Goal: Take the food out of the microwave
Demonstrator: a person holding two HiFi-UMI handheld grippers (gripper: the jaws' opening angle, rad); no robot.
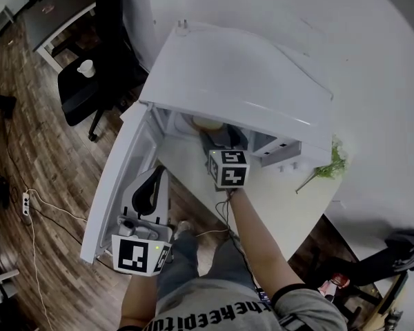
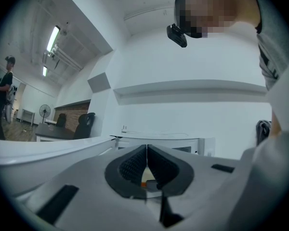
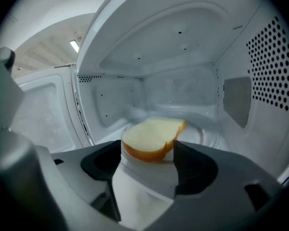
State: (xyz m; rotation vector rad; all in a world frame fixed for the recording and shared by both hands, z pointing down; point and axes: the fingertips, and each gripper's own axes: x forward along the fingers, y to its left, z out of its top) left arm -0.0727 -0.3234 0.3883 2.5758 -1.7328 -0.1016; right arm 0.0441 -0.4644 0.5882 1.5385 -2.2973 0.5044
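Note:
A white microwave (image 1: 241, 74) stands on a round white table (image 1: 290, 212) with its door (image 1: 117, 185) swung open to the left. Inside, a slice of bread (image 3: 151, 134) with an orange-brown crust lies on the glass turntable (image 3: 202, 134); in the head view the bread (image 1: 207, 123) shows just under the cavity's top edge. My right gripper (image 3: 148, 149) reaches into the cavity, open, with a jaw on each side of the slice's near end and neither pad pressing on it. My left gripper (image 1: 154, 176) hangs beside the open door, shut with nothing in it (image 2: 146, 152).
A black office chair (image 1: 90, 88) with a white cup (image 1: 86, 67) on its seat stands left of the table. A green sprig (image 1: 331, 164) lies on the table to the right of the microwave. A power strip (image 1: 25, 202) and cables cross the wooden floor. A person (image 2: 2, 95) stands far off.

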